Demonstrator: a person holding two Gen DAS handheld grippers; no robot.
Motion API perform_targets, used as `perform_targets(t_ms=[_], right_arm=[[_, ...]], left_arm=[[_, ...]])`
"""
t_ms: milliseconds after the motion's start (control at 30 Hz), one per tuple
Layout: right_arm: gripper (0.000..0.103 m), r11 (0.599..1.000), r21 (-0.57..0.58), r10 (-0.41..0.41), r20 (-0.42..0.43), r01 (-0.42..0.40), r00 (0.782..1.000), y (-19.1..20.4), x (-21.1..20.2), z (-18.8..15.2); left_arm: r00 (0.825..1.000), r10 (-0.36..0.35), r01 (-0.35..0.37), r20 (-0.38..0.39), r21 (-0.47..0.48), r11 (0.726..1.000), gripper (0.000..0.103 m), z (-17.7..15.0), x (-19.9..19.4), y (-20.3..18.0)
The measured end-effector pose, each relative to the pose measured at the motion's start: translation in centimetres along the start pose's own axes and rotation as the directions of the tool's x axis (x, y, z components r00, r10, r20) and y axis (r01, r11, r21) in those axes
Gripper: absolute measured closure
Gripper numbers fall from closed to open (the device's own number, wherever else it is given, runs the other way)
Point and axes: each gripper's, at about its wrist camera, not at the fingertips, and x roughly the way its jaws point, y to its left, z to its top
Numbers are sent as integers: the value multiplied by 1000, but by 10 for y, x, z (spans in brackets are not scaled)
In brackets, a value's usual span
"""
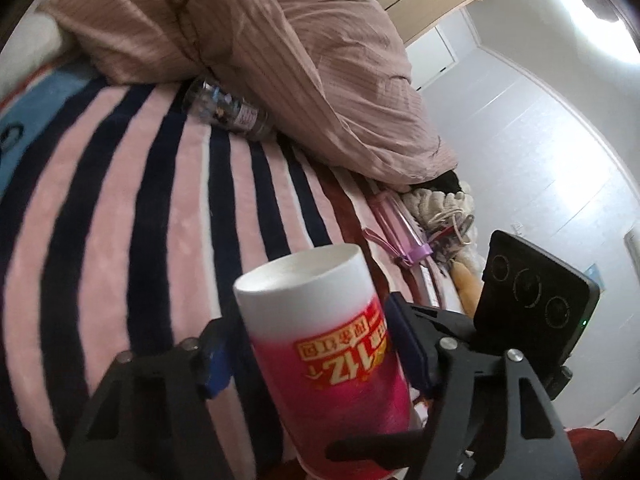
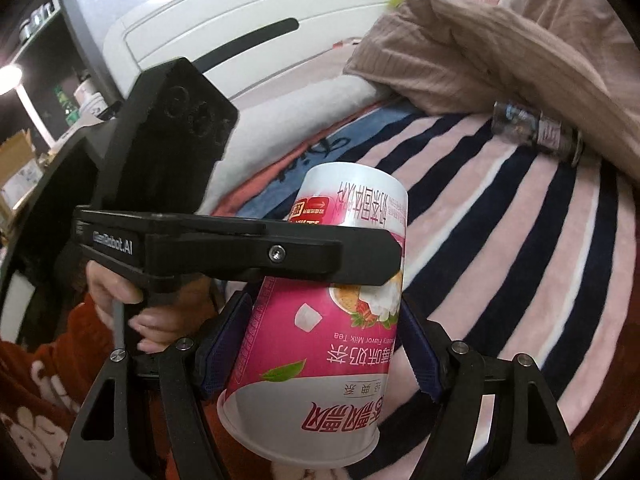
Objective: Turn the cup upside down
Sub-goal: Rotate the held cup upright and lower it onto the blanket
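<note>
A pink and white paper milk-tea cup (image 1: pixel 324 360) is held above the striped bed, its print upside down and its closed white base facing away from the camera. In the left wrist view my left gripper (image 1: pixel 316 356) has its blue pads on both sides of the cup, shut on it. In the right wrist view the cup (image 2: pixel 320 340) sits between my right gripper's (image 2: pixel 320 348) blue pads with small gaps, so the jaws look open. The left gripper's black finger (image 2: pixel 256 256) crosses the cup's middle there. The right gripper's body (image 1: pixel 532 292) shows at right in the left wrist view.
A pink, navy and white striped blanket (image 1: pixel 120 208) covers the bed. A rumpled pink duvet (image 1: pixel 300 60) lies at its far side with a clear plastic bottle (image 1: pixel 228 108) against it. A purple bottle (image 1: pixel 400 232) and clutter lie at the bed's edge. White headboard (image 2: pixel 240 20).
</note>
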Motion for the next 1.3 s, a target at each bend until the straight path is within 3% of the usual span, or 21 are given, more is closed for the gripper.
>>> perform_targets(t_ms=[133,200,433,633,767,933,1033,1300], right_arm=[[33,999,4,-46,39,46,998,-5,-4,12],[32,996,-4,-93,77,94,993,-6,-8,20],[36,978,-53,-189,163,200,968,-1,-12,25],[36,972,-52,-215,186,228,959,-12,-7,-1],[36,967,-55,-234,184,248,955,-16,-6,-20],[35,974,-25,-216,180,224,960,-21,-13,-31],[25,972,-34,-222,197,232,955,-17,-22,-33],[13,954,-70,-264,258,291,929,11,-62,-30]], left_arm=[[994,99,-104,50,105,989,43,12,-6,-13],[984,153,-167,95,174,970,44,19,-10,-24],[961,241,-272,135,329,904,45,28,2,-45],[960,264,-281,97,397,874,44,15,27,-49],[979,200,-197,37,401,895,42,4,33,-53],[979,201,-190,21,425,885,32,-3,38,-62],[981,190,-185,33,428,885,18,-5,32,-69],[970,197,-240,143,420,875,2,-9,-15,-97]])
